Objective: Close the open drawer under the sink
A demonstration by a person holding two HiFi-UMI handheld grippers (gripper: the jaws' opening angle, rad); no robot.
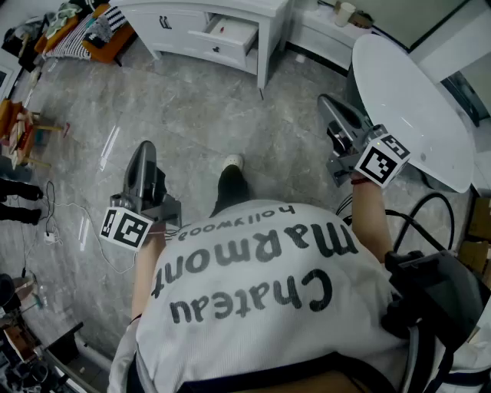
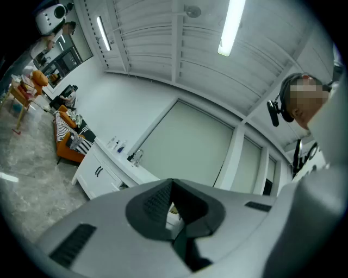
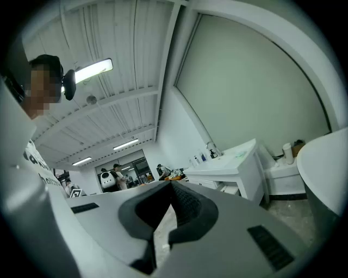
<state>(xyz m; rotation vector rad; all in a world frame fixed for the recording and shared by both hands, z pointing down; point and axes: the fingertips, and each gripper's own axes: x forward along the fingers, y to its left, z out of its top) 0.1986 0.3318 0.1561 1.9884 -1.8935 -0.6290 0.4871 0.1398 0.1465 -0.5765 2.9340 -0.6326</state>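
Note:
A white vanity cabinet stands at the far end of the grey floor, with one drawer pulled out on its right side. The right gripper view shows the same cabinet with its faucet and the open drawer. In the left gripper view the cabinet is far off to the left. My left gripper and right gripper are both held level in front of the person, well short of the cabinet. Each is shut with nothing between its pads, as seen on the left gripper and the right gripper.
A white round table is close on the right, beside my right gripper. An orange seat with striped cloth stands left of the cabinet. A white cable lies on the floor at left. People stand in a far room.

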